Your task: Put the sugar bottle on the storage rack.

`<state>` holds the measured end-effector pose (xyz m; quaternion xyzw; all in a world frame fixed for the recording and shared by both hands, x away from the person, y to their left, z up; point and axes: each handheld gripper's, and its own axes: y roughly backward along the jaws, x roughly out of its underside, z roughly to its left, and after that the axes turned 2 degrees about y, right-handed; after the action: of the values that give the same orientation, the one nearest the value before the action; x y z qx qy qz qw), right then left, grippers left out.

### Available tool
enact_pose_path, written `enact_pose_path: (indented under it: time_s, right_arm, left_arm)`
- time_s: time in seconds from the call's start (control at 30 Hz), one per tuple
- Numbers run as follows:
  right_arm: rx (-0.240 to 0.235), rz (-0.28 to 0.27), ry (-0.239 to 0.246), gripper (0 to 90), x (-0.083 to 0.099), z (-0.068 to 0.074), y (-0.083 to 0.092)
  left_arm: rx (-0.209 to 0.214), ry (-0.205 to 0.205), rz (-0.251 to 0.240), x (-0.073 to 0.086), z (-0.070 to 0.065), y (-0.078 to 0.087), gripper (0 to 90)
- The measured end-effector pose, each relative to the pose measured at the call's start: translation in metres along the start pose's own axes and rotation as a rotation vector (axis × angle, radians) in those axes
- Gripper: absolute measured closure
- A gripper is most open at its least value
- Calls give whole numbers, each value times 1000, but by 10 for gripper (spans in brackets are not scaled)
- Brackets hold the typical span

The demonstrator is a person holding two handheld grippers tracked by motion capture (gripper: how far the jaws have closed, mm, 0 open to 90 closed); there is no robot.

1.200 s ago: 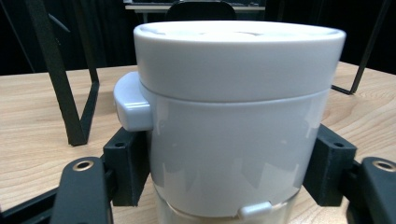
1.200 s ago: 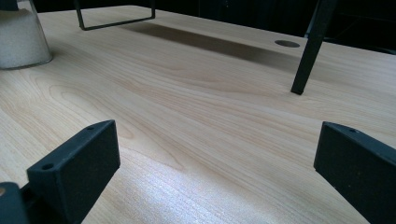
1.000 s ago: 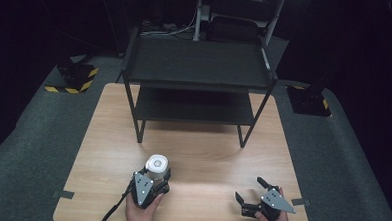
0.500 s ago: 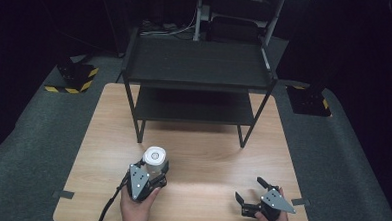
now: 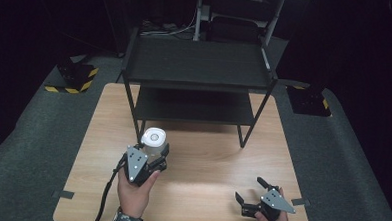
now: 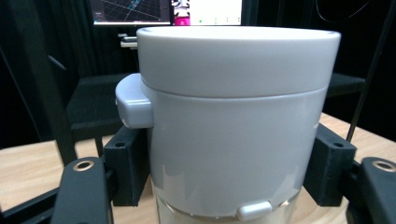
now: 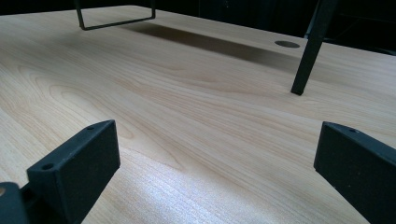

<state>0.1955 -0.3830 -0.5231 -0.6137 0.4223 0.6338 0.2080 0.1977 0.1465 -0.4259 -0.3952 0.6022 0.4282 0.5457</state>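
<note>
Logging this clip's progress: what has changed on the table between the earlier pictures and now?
The left claw, shut on the white lidded jar, has carried it up the high view toward the black two-tier shelf; the jar looks raised above the wooden table. The grip on the jar is unchanged. The right claw stays open and in place near the table's front right, and the shelf has not moved.

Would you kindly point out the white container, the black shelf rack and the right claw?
white container [image 6: 233,140], left gripper view, on its side wall.
black shelf rack [image 5: 196,63], high view, on its top shelf.
right claw [image 5: 250,189], high view, between its fingertips.
</note>
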Motion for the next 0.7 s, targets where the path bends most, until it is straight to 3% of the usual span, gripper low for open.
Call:
enact_pose_path:
  time_s: [0.37, 0.7]
  right_arm:
    - [-2, -4, -2, 1, 1, -1, 0]
    - [-3, -7, -1, 1, 1, -1, 1]
  left_arm:
    - [0, 1, -22, -39, -3, -31, 297]
    - [-10, 7, -31, -62, -2, -62, 297]
